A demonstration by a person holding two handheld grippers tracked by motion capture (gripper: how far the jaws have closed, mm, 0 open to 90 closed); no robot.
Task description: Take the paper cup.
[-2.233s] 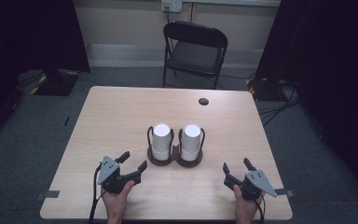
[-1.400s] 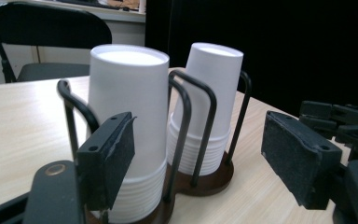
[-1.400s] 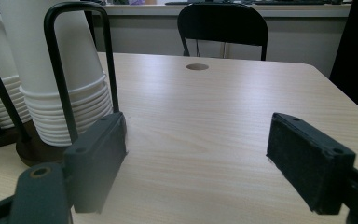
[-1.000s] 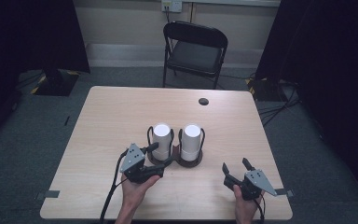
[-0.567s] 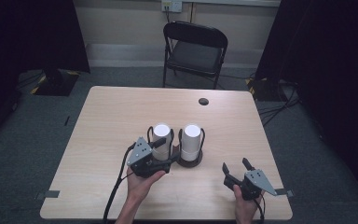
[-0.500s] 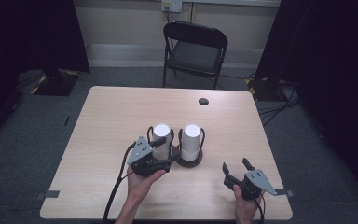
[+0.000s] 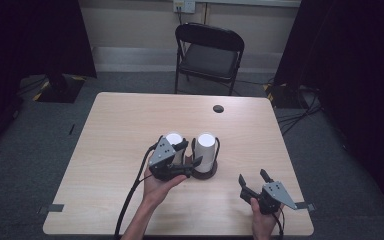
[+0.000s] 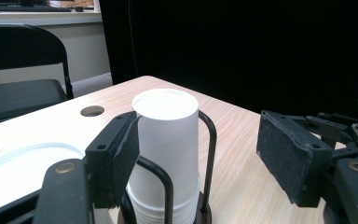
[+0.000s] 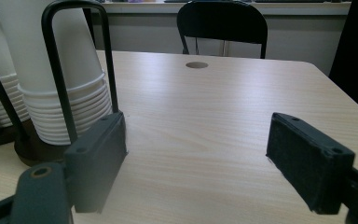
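Two stacks of upturned white paper cups stand in a dark wire-looped holder [image 7: 207, 174] at mid-table. My left gripper [image 7: 191, 152] hovers over the left stack [image 7: 174, 137], its jaws reaching toward the right stack [image 7: 206, 150]. In the left gripper view the right stack's top cup [image 8: 168, 135] stands between the jaws of the left gripper [image 8: 200, 140]. The left pad is close against it and the right pad well clear. These jaws have just been closing. My right gripper [image 7: 252, 176] rests open near the front right edge, nothing in it [image 9: 196, 140].
A round cable hole [image 7: 218, 108] lies in the far part of the wooden table [image 7: 120, 130]. A black folding chair [image 7: 207, 50] stands beyond the table. The holder's wire loop [image 9: 51, 56] rises beside the right stack [image 9: 70, 70].
My left gripper came from the front left of the table up to the cup stacks, then edged right toward the right stack with narrower jaws. The right gripper has stayed put.
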